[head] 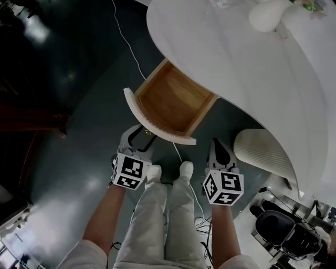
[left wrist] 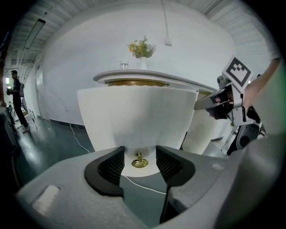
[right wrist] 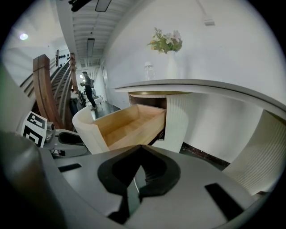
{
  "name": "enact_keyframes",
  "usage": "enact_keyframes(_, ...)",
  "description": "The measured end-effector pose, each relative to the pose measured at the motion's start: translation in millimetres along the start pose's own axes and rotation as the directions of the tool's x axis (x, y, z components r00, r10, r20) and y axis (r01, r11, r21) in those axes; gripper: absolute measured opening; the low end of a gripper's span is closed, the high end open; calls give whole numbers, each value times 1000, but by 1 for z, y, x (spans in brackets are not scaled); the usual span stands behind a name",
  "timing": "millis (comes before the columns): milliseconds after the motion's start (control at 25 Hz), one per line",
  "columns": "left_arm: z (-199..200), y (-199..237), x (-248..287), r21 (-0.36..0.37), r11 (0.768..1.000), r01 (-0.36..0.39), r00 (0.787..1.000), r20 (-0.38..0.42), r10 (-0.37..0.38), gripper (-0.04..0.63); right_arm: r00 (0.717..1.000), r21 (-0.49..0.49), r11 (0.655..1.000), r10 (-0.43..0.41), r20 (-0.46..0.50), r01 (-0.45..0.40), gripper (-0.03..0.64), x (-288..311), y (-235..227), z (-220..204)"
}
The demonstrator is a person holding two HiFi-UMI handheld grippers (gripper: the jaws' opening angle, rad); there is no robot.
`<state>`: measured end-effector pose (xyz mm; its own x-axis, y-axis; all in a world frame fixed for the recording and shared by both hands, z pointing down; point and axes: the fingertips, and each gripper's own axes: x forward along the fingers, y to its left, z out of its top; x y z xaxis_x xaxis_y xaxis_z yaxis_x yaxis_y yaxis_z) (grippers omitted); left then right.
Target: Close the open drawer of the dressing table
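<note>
The white dressing table (head: 247, 79) has its drawer (head: 173, 100) pulled out, showing a bare wooden inside. The drawer's curved white front (head: 152, 123) faces me. My left gripper (head: 140, 134) is just in front of that panel. In the left gripper view it (left wrist: 140, 154) is open, and the brass knob (left wrist: 139, 163) shows low on the drawer front (left wrist: 138, 116) between the jaws, untouched. My right gripper (head: 216, 143) hovers to the right of the drawer, off it. In the right gripper view it (right wrist: 139, 172) is shut on nothing, with the drawer (right wrist: 125, 125) ahead to the left.
A white vase (head: 268, 14) with flowers (left wrist: 142, 47) stands on the tabletop. A fluted white pedestal (head: 262, 152) is under the table at right. A white cable (head: 128, 47) runs over the dark floor. My feet (head: 168, 171) are below the drawer. A black chair (head: 286, 231) sits lower right.
</note>
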<state>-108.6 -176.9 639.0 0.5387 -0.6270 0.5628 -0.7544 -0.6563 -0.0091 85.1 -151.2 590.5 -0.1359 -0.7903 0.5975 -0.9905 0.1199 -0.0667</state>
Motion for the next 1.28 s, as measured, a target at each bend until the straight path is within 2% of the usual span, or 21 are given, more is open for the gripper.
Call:
enact_keyframes(360, -2, 2, 0, 33, 999, -1, 999, 49, -1, 225, 1000, 5, 1000, 9, 15, -9, -6, 3, 11, -13)
enact_keyframes(560, 12, 3, 18, 39, 999, -16, 997, 79, 13, 225, 1000, 10, 1000, 13, 20, -14, -6, 18, -2, -12)
enact_keyframes(1280, 44, 4, 79, 51, 998, -30, 995, 96, 25, 226, 1000, -29, 999, 15, 22, -15, -6, 49, -24, -12)
